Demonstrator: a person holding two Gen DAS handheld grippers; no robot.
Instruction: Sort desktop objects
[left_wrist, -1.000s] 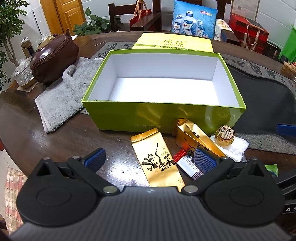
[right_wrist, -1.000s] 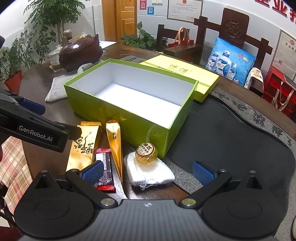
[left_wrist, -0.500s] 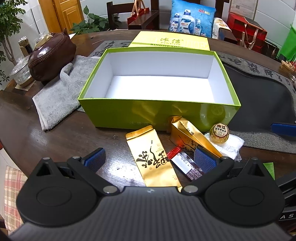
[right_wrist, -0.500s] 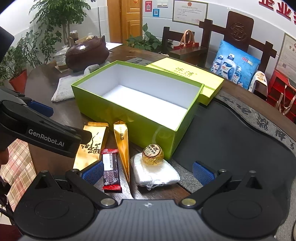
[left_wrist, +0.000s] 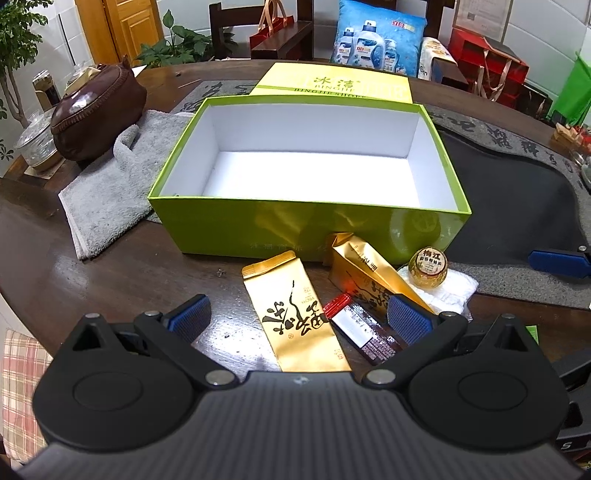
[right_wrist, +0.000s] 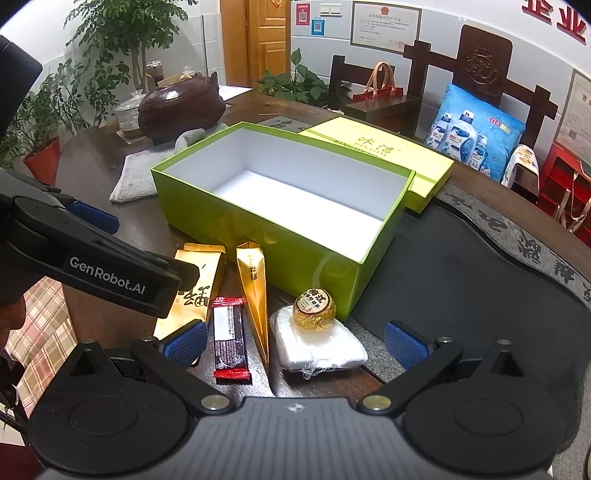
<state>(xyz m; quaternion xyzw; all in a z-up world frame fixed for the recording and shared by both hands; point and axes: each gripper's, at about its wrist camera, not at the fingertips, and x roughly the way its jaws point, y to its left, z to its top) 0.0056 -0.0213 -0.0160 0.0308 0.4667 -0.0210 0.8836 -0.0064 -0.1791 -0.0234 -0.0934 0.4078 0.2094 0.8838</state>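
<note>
Fingers on both sides are standing spread and carrying nothing: we are hovering our left gripper (left_wrist: 297, 314) over the near edge of the worktop (left_wrist: 110, 266), with the flat gold packet (left_wrist: 295, 314) lying between its blue pads. We are seeing the packet's long axis running away from us toward the green box (left_wrist: 306, 229), so the pads are flanking its long sides. Just to its right are lying the dark snack bar (left_wrist: 364, 332) and the folded gold pouch (left_wrist: 369, 269). We are holding our right gripper (right_wrist: 291, 341) above the same cluster, nearer the gold foil ball (right_wrist: 314, 308) sitting on the white wrapped pack (right_wrist: 332, 350). We are finding the box open with nothing visible inside, and all five items outside, along its near wall. We are judging the left hand nearer the flat packet.
</note>
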